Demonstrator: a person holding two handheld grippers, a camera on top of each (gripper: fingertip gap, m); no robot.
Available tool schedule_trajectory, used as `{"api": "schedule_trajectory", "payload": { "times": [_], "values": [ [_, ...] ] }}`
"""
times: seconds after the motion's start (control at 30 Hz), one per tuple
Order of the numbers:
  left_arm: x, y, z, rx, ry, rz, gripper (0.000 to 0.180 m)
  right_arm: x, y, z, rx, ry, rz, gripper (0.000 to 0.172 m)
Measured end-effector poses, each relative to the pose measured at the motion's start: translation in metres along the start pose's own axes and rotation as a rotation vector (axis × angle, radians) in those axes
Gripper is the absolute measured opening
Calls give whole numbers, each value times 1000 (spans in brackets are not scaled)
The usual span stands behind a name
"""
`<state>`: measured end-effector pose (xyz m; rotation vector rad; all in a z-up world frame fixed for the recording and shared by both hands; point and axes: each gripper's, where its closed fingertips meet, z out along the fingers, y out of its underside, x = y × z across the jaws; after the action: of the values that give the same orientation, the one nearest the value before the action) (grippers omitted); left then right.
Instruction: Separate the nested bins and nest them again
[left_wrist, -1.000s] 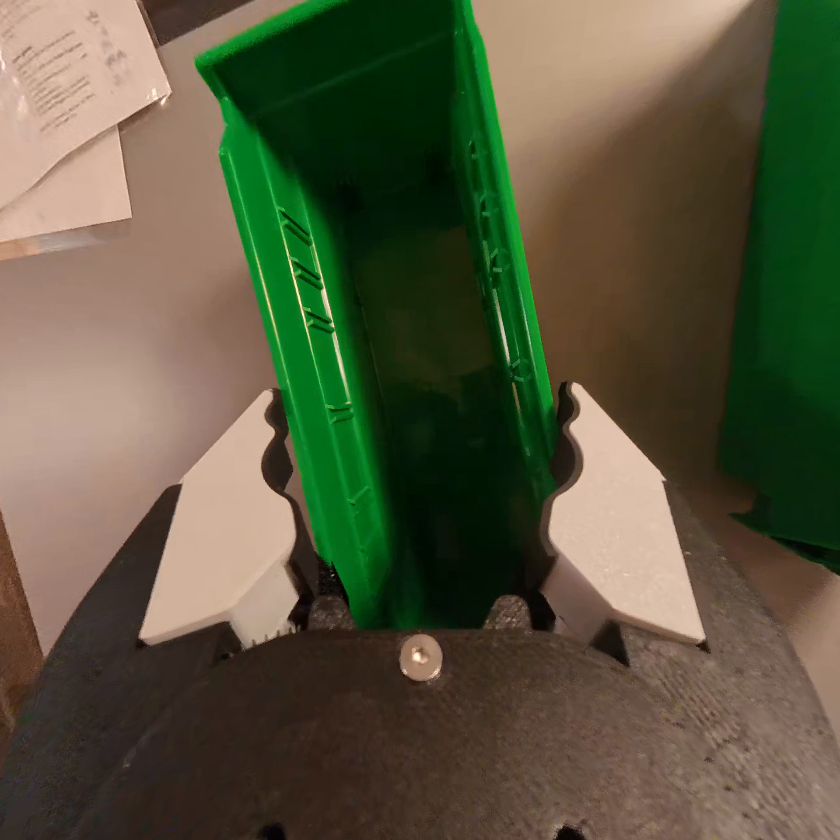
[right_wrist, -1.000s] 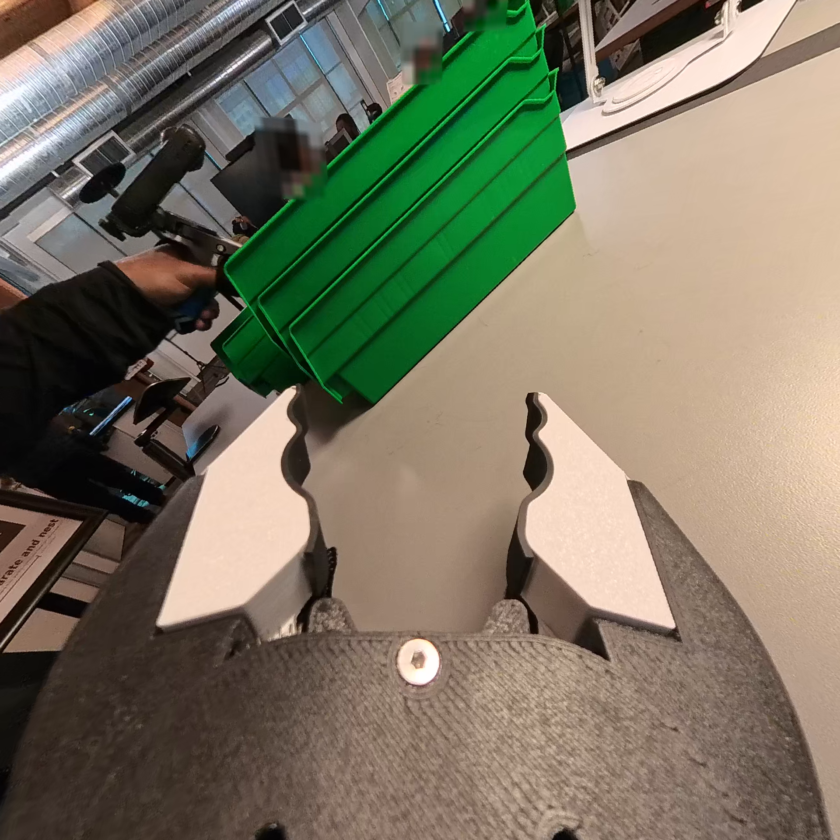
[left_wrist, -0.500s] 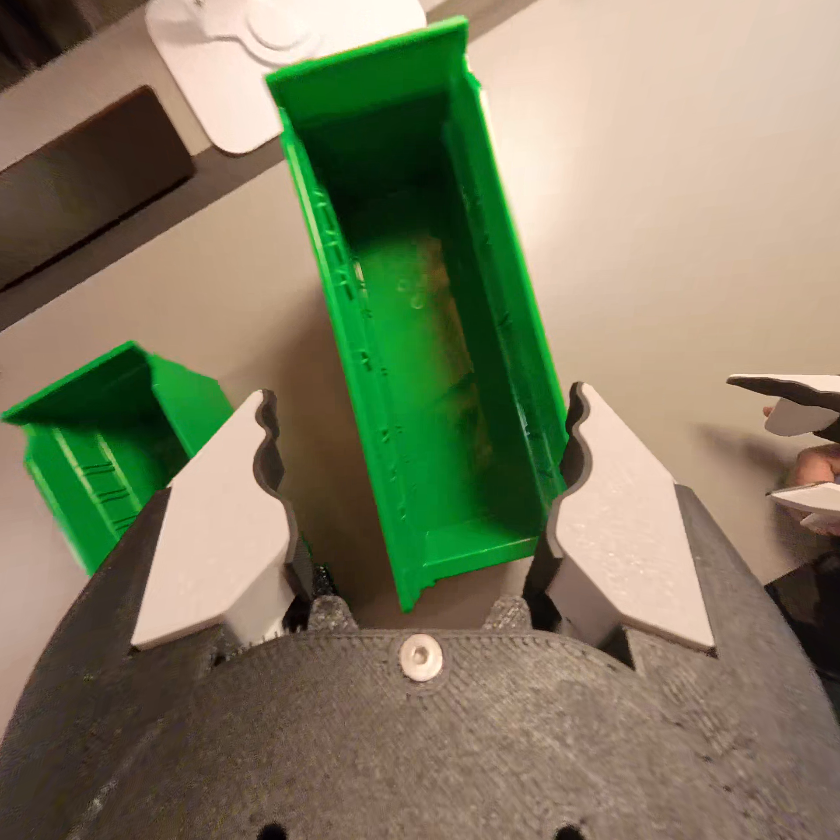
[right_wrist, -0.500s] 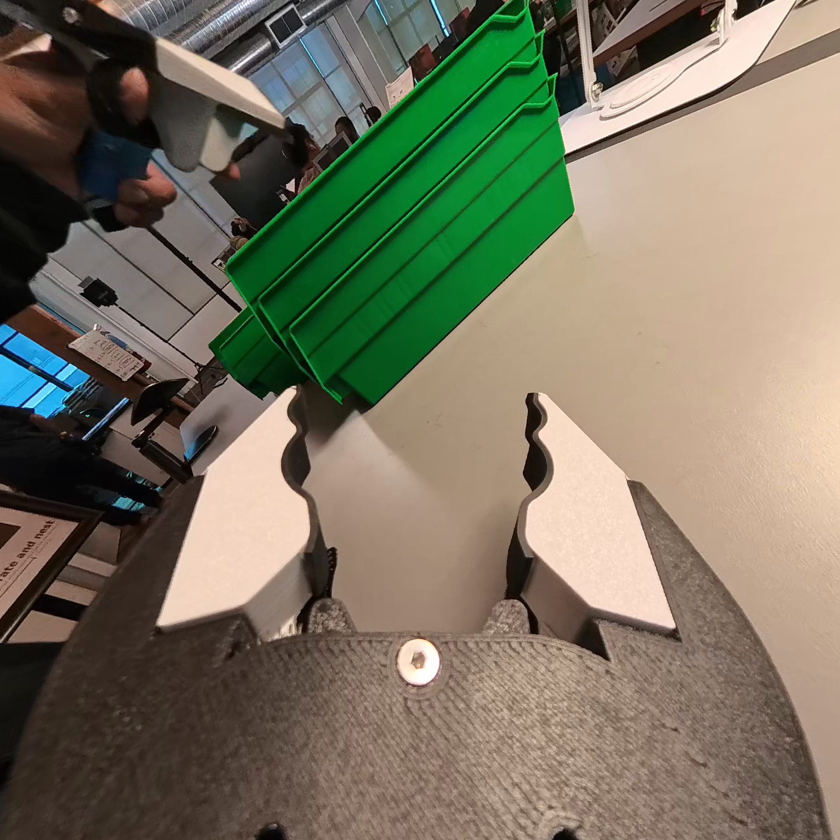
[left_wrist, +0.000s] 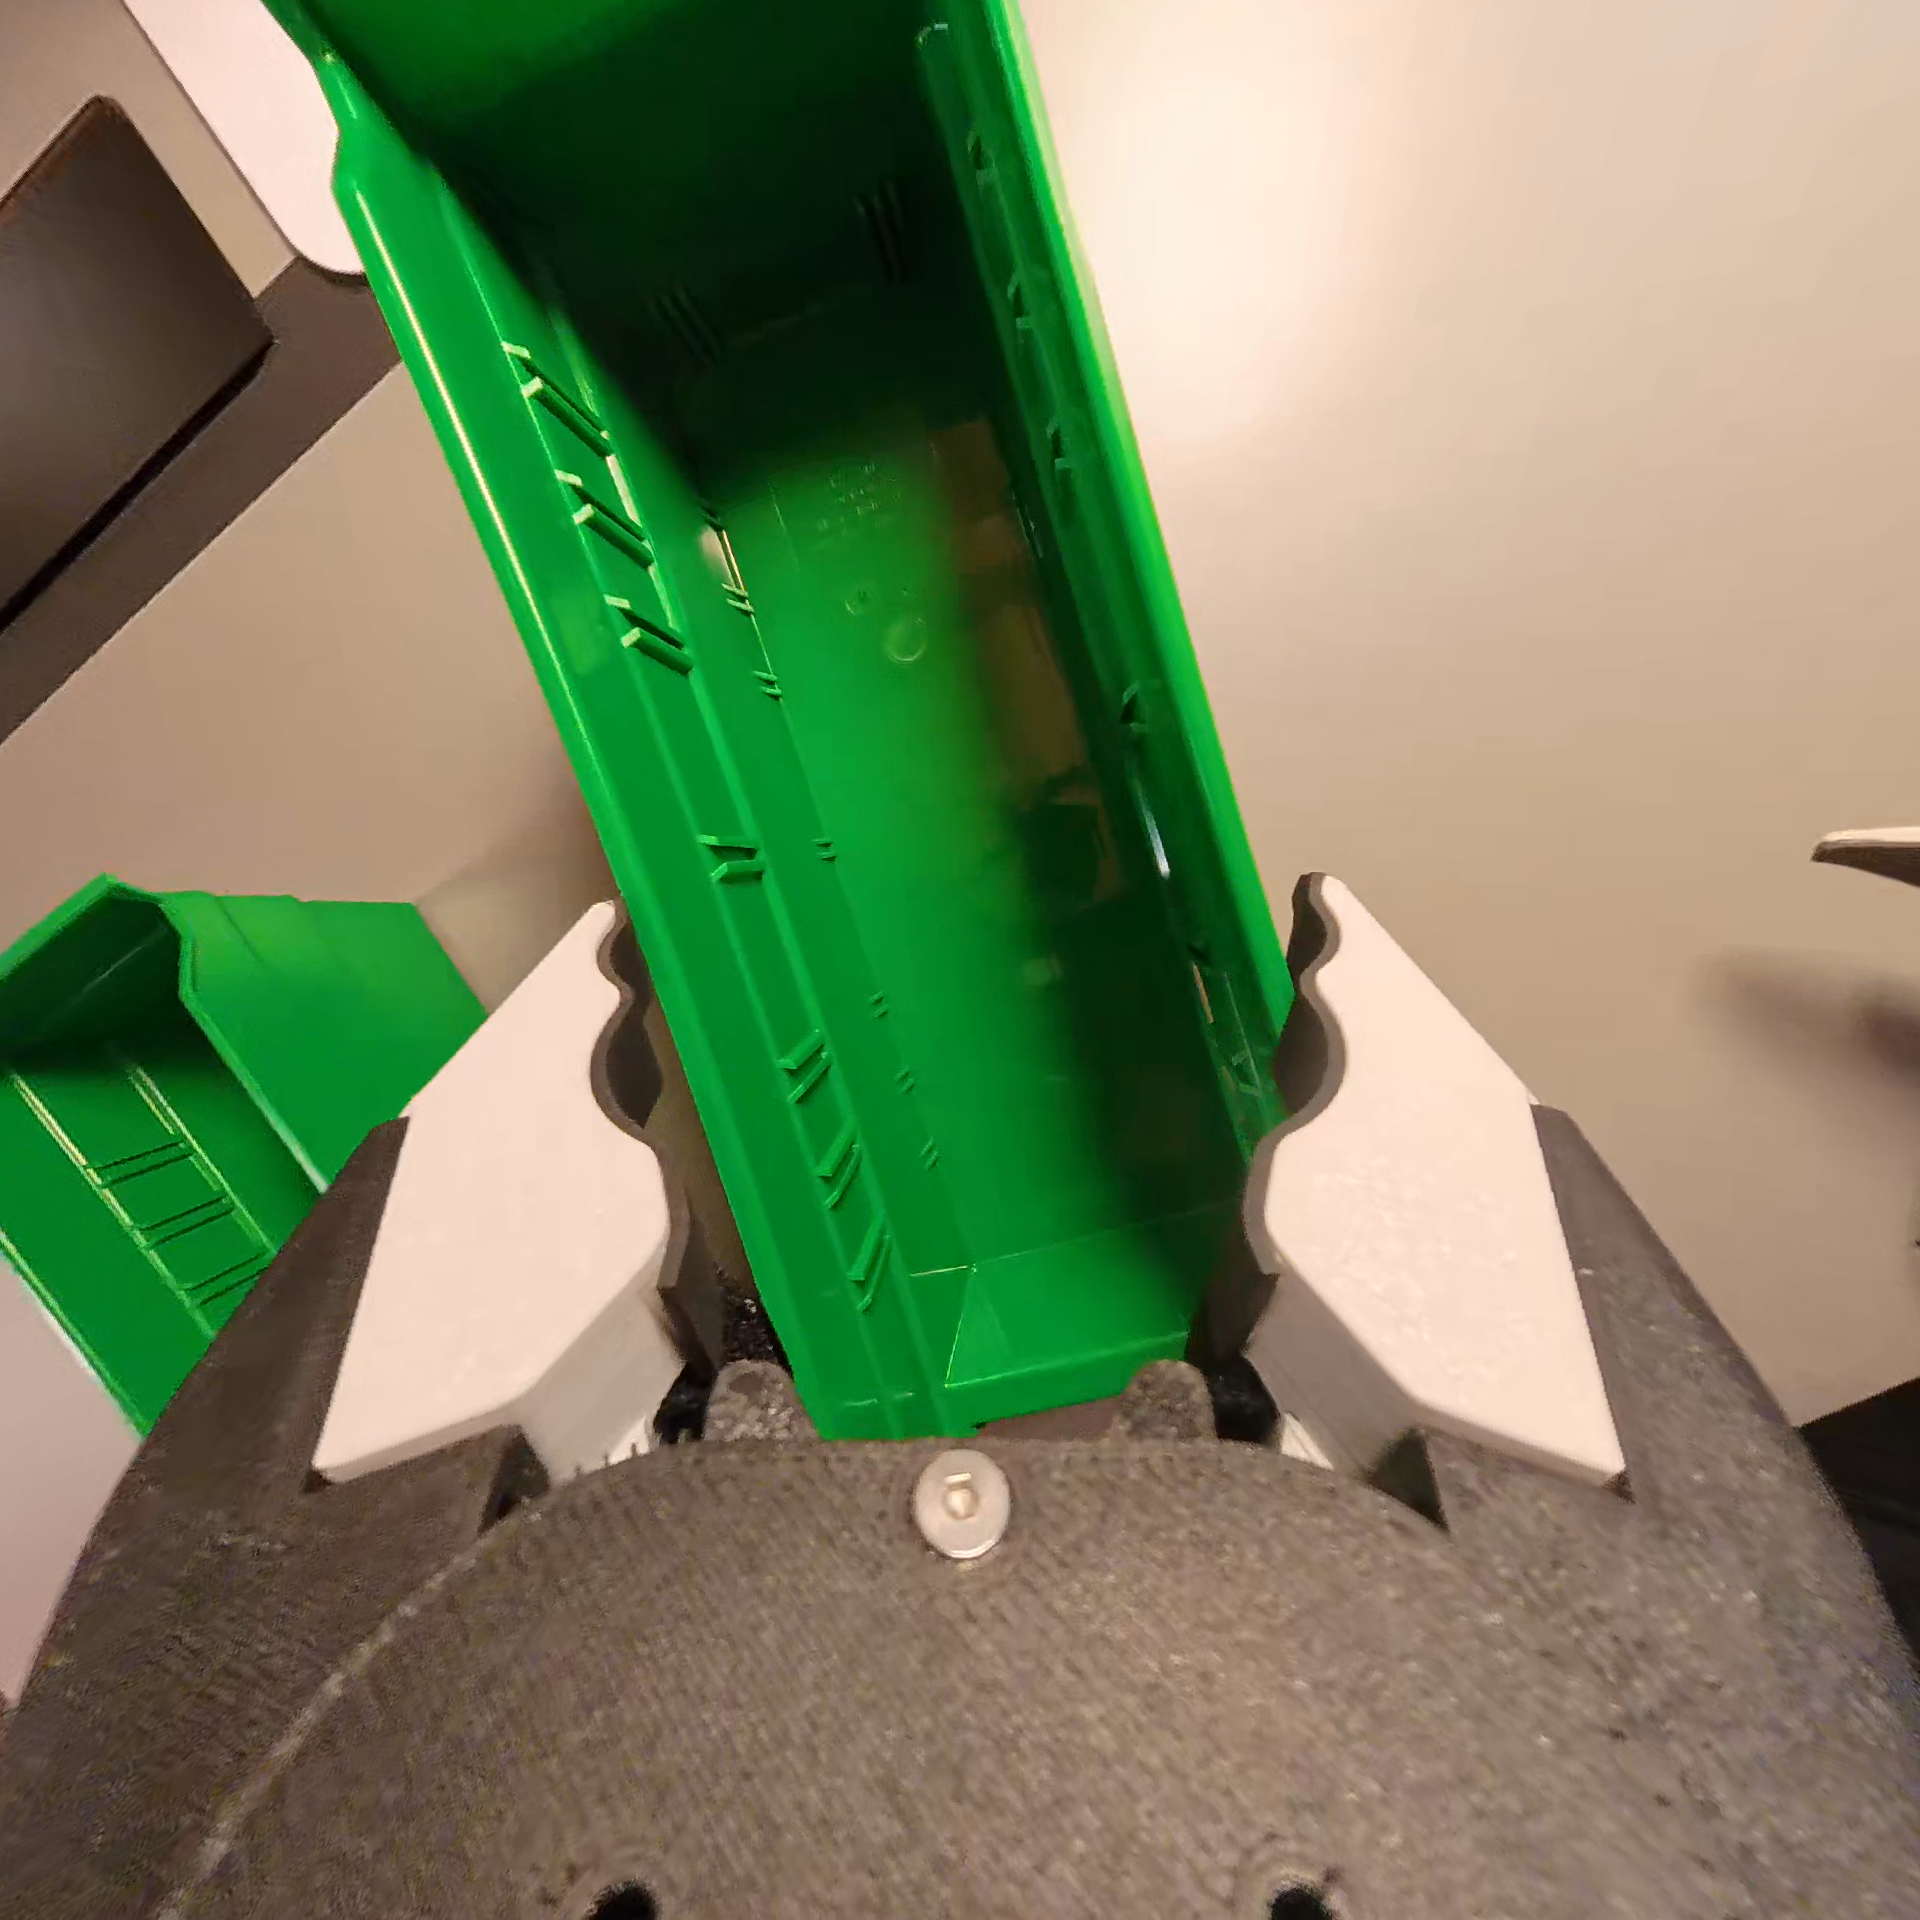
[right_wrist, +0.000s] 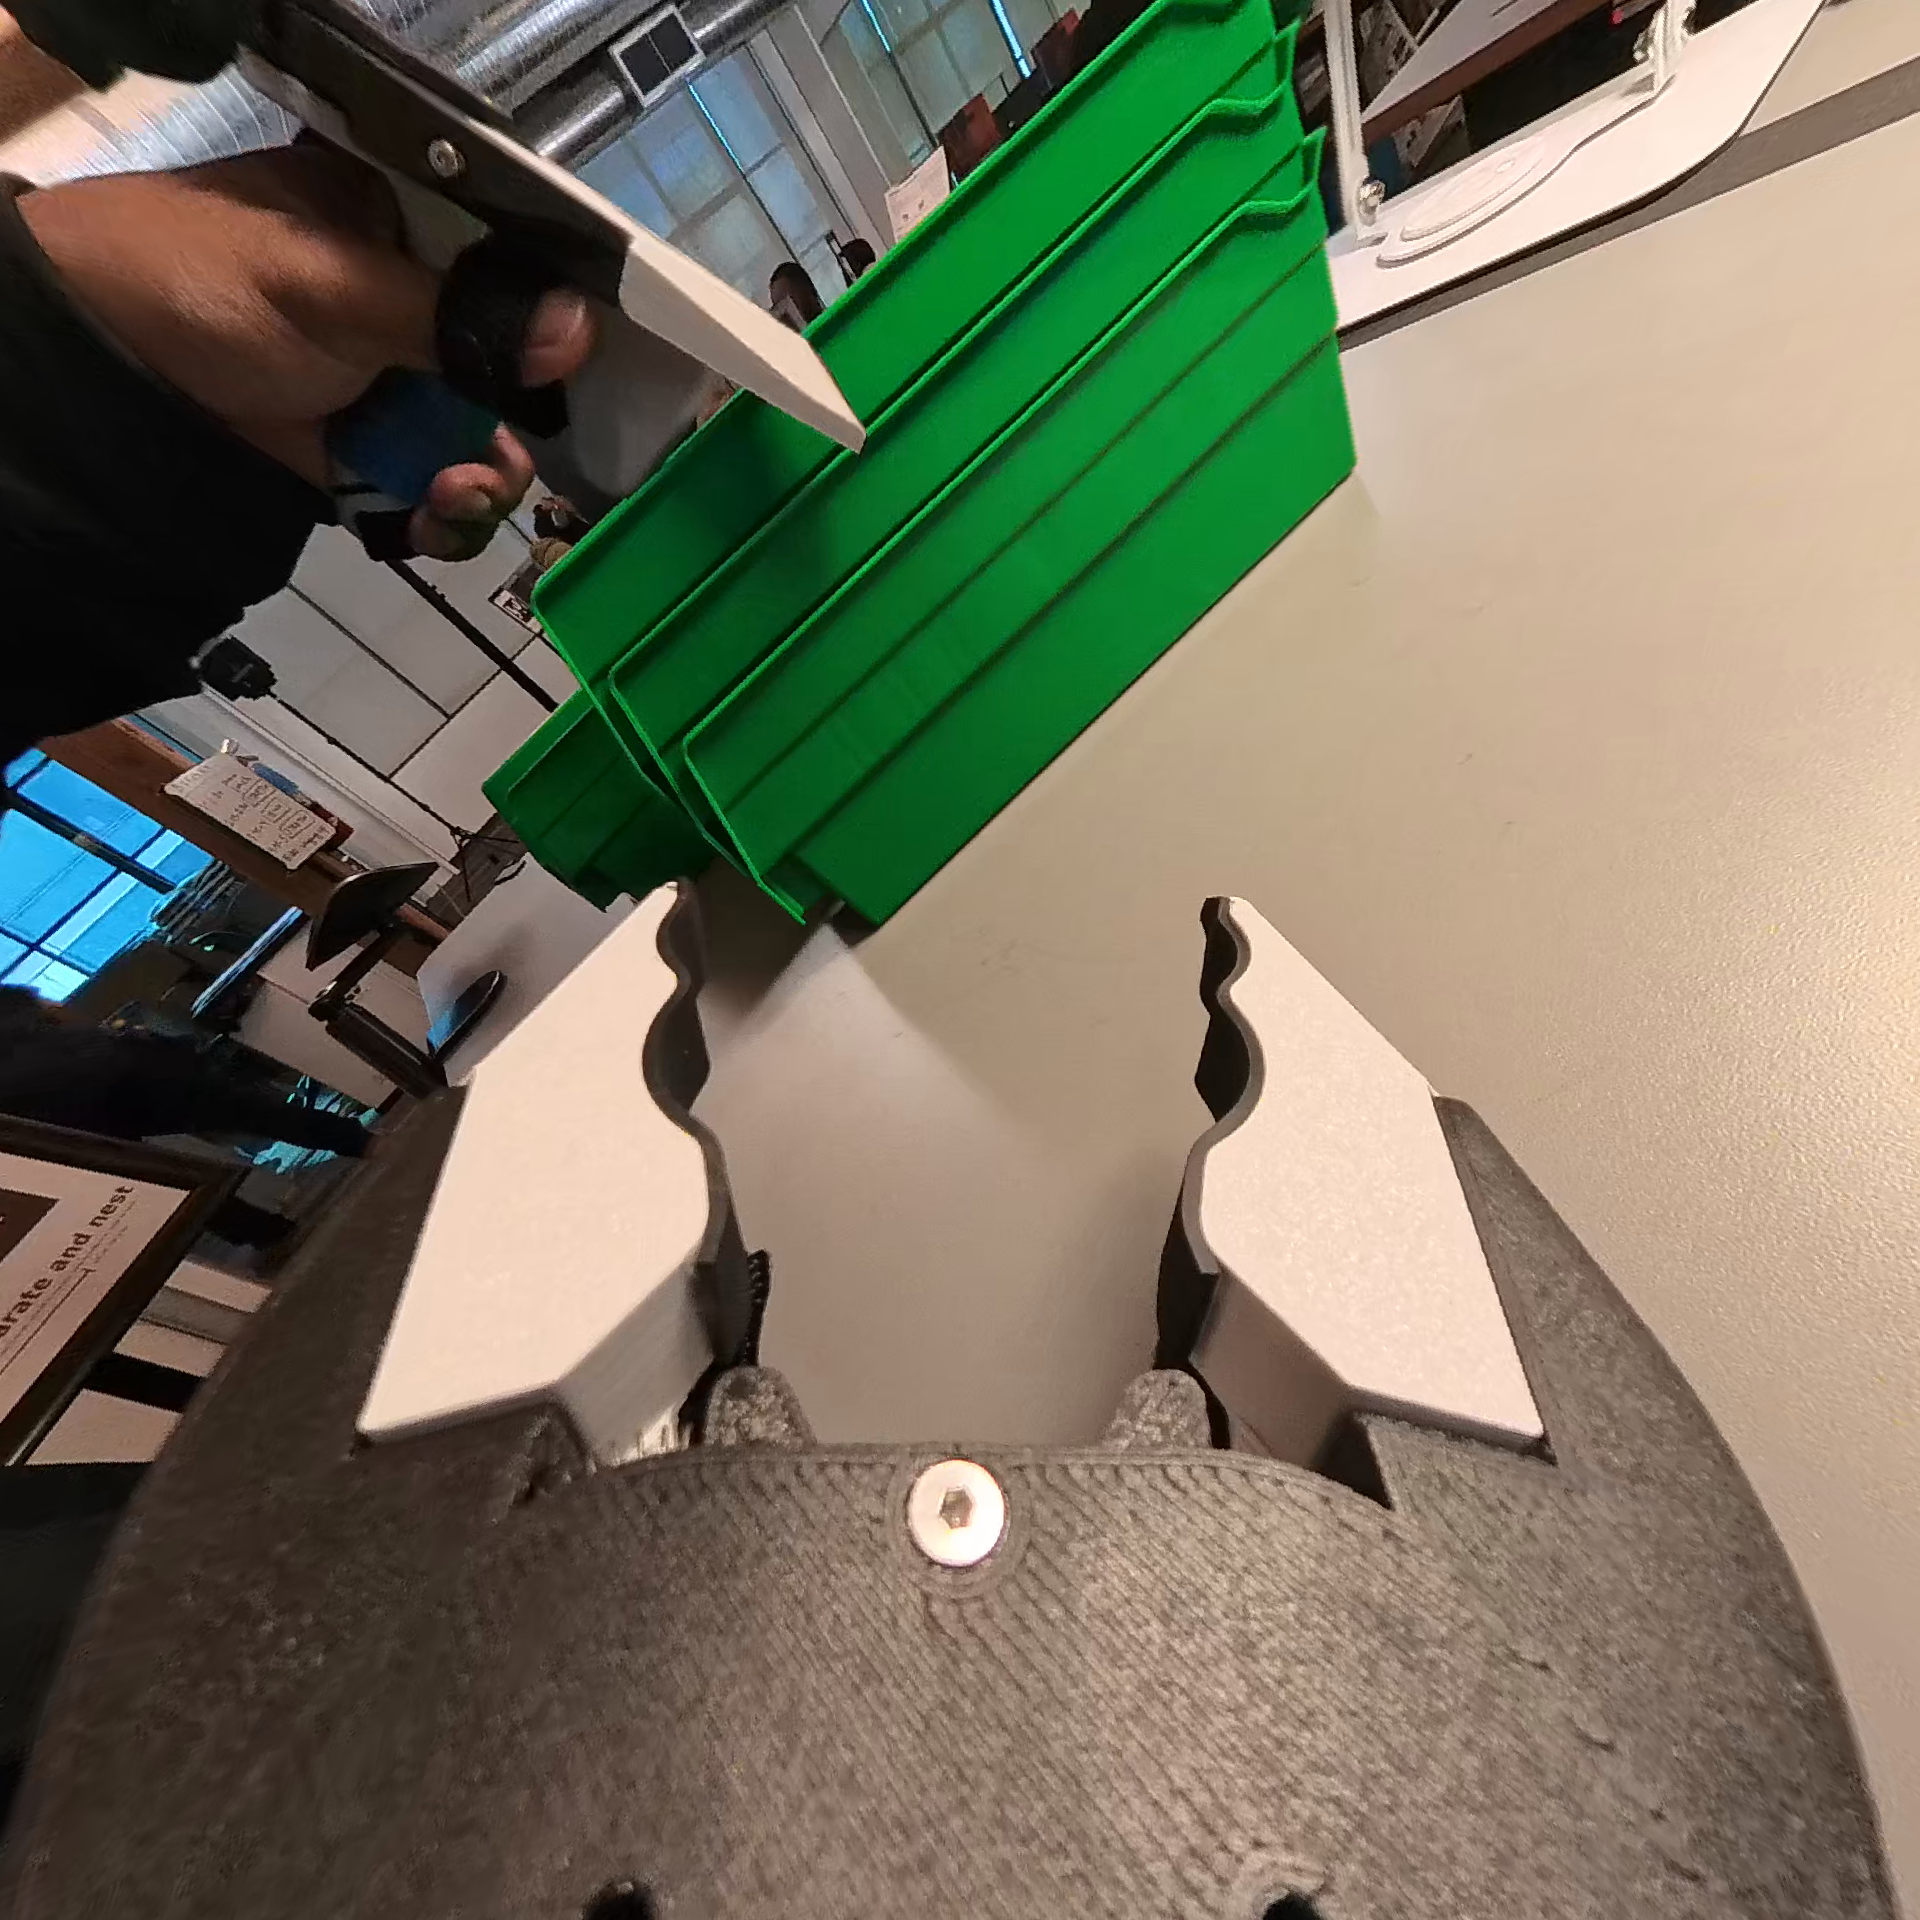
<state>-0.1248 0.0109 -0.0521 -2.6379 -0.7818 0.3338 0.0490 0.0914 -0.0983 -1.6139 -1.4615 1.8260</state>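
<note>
Both claws (left_wrist: 956, 997) (right_wrist: 951, 997) spread wide

From my feed the clearest writing is on a framed sign (right_wrist: 62, 1288) at the lower left edge of the right wrist view: bold black letters on a white page in a dark frame, cut off by the picture's edge. Farther back I see a small white card (right_wrist: 260, 816) with printed lines and a grid, lying on a wooden ledge, too small for me to read. A pale sheet (right_wrist: 920, 187) stands beyond the stack, also illegible. In the left wrist view the floor of the green bin (left_wrist: 935, 935) carries faint moulded lettering (left_wrist: 862, 509) and a round stamp (left_wrist: 907, 636), both too blurred to make out
</note>
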Motion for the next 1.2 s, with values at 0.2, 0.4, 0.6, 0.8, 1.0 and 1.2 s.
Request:
{"api": "schedule_trajectory", "payload": {
  "times": [0.2,0.4,0.6,0.8,1.0,1.2],
  "values": [
    [33,-12,-5,0,71,26,125,0,-1,0,5,2,-1,97],
    [31,-29,-1,-11,45,57,124,0,-1,-1,6,-3,-1,97],
    [33,-34,8,-15,36,75,116,0,-1,-1,8,-3,0,97],
    [45,-42,7,10,33,75,105,0,-1,-1,8,-4,1,97],
    [55,-46,6,24,54,72,100,-1,-1,-1,10,-7,2,97],
    [63,-47,2,17,82,73,98,-1,-1,-1,9,-9,4,97]
  ]
}}
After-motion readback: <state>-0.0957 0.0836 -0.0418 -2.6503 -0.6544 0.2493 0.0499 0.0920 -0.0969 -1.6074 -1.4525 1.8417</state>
